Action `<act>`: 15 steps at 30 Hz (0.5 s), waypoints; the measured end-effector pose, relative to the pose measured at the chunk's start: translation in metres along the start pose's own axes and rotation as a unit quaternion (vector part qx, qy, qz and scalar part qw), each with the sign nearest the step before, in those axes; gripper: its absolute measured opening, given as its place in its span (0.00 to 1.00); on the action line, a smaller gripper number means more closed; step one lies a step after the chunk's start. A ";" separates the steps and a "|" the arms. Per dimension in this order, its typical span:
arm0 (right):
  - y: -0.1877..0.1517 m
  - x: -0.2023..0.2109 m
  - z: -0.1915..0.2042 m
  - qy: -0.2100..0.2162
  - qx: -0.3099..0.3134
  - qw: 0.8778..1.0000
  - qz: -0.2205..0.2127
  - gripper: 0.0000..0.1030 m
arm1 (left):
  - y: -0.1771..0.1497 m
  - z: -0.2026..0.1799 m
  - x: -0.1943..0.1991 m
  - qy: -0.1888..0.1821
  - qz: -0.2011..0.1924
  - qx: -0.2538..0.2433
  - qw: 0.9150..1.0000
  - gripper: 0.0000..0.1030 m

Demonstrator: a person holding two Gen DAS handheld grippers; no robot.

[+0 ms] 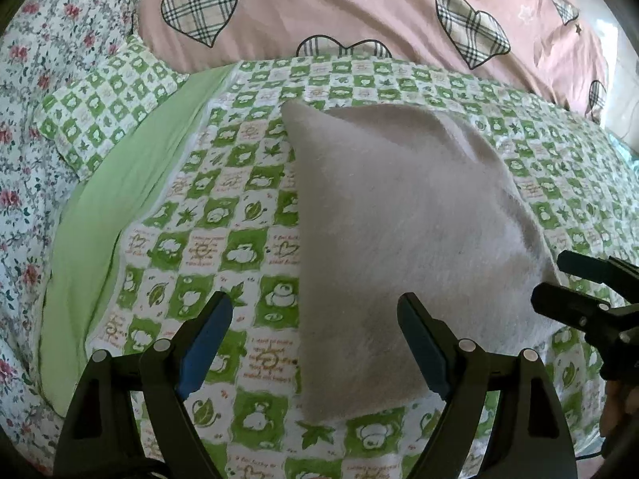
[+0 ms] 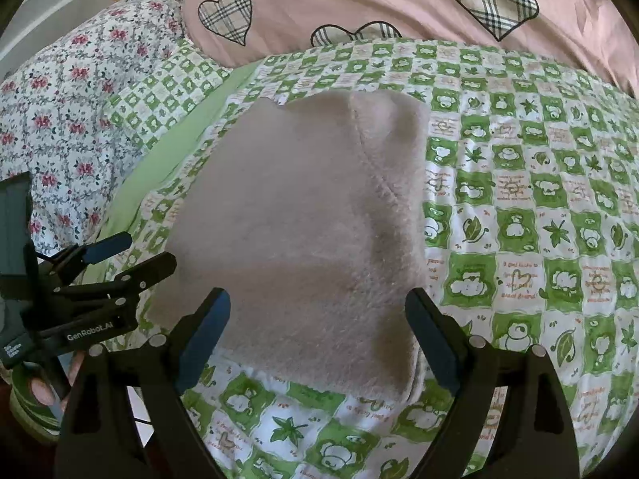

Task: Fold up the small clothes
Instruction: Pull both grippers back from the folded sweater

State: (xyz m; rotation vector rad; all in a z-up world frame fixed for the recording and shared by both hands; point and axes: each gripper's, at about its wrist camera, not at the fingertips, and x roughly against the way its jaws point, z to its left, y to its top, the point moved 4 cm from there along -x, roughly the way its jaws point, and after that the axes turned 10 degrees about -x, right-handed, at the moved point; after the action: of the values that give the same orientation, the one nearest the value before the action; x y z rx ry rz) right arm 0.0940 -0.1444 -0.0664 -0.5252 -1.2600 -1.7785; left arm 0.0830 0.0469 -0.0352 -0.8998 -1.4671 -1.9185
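Note:
A small pale pink fleece garment (image 1: pixel 403 231) lies folded flat on the green-and-white checked bedspread (image 1: pixel 223 215). It also shows in the right wrist view (image 2: pixel 303 231), with a folded layer along its right side. My left gripper (image 1: pixel 315 343) is open and empty, over the garment's near left edge. My right gripper (image 2: pixel 319 339) is open and empty, just above the garment's near edge. The right gripper also shows at the right of the left wrist view (image 1: pixel 575 287); the left gripper shows at the left of the right wrist view (image 2: pixel 131 255).
A pink quilt with plaid hearts (image 1: pixel 359 12) lies bunched along the back of the bed. A floral sheet (image 1: pixel 36 119) and a plain green strip (image 1: pixel 120 207) lie to the left. The bed's near edge is below the grippers.

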 end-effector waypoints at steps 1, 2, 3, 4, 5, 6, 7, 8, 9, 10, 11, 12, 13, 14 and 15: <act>0.000 -0.001 -0.001 0.000 -0.002 1.000 0.001 0.87 | 0.001 -0.001 0.000 0.000 -0.001 -0.001 1.000 0.83; 0.000 -0.001 -0.001 -0.001 -0.004 1.000 0.002 0.87 | 0.002 -0.002 -0.001 -0.001 -0.001 -0.001 1.000 0.83; 0.000 -0.002 -0.002 0.000 -0.005 1.000 0.003 0.87 | 0.002 -0.002 -0.001 -0.002 -0.001 -0.001 1.000 0.83; 0.001 -0.002 -0.002 0.001 -0.006 1.000 0.004 0.87 | 0.003 -0.003 -0.001 -0.003 -0.002 -0.001 1.000 0.83; 0.002 -0.002 -0.002 0.002 -0.007 1.000 0.005 0.87 | 0.003 -0.003 -0.001 -0.004 -0.002 0.000 1.000 0.83; 0.002 -0.002 -0.002 0.002 -0.007 1.000 0.005 0.87 | 0.004 -0.004 -0.001 -0.005 -0.002 0.000 1.000 0.83; 0.003 -0.002 -0.003 0.003 -0.006 1.000 0.005 0.87 | 0.004 -0.004 -0.001 -0.006 -0.003 0.000 1.000 0.83; 0.004 -0.001 -0.003 0.003 -0.005 1.000 0.004 0.87 | 0.004 -0.004 -0.001 -0.006 -0.003 -0.001 1.000 0.83; 0.004 -0.001 -0.003 0.003 -0.004 1.000 0.003 0.87 | 0.004 -0.004 -0.001 -0.006 -0.004 -0.002 1.000 0.83; 0.005 -0.001 -0.002 0.004 -0.004 1.000 0.002 0.87 | 0.005 -0.004 -0.001 -0.006 -0.004 -0.002 1.000 0.83; 0.005 -0.001 -0.002 0.004 -0.004 1.000 0.002 0.87 | 0.005 -0.004 -0.001 -0.007 -0.004 -0.002 1.000 0.83; 0.006 -0.001 -0.002 0.004 -0.004 1.000 0.001 0.87 | 0.005 -0.003 -0.001 -0.008 -0.004 -0.001 1.000 0.83; 0.007 -0.001 -0.002 0.003 -0.005 1.000 0.001 0.87 | 0.005 -0.004 -0.001 -0.007 -0.004 0.000 1.000 0.83; 0.007 -0.001 -0.003 0.004 -0.005 1.000 0.002 0.87 | 0.004 -0.003 0.000 -0.008 -0.004 0.001 1.000 0.83; 0.007 -0.001 -0.003 0.004 -0.004 1.000 0.002 0.87 | 0.004 -0.003 0.000 -0.011 -0.005 0.002 1.000 0.83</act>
State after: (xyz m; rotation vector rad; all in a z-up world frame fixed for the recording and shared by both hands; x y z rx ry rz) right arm 0.1010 -0.1472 -0.0644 -0.5249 -1.2464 -1.7814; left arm 0.0855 0.0426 -0.0331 -0.9156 -1.4895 -1.9176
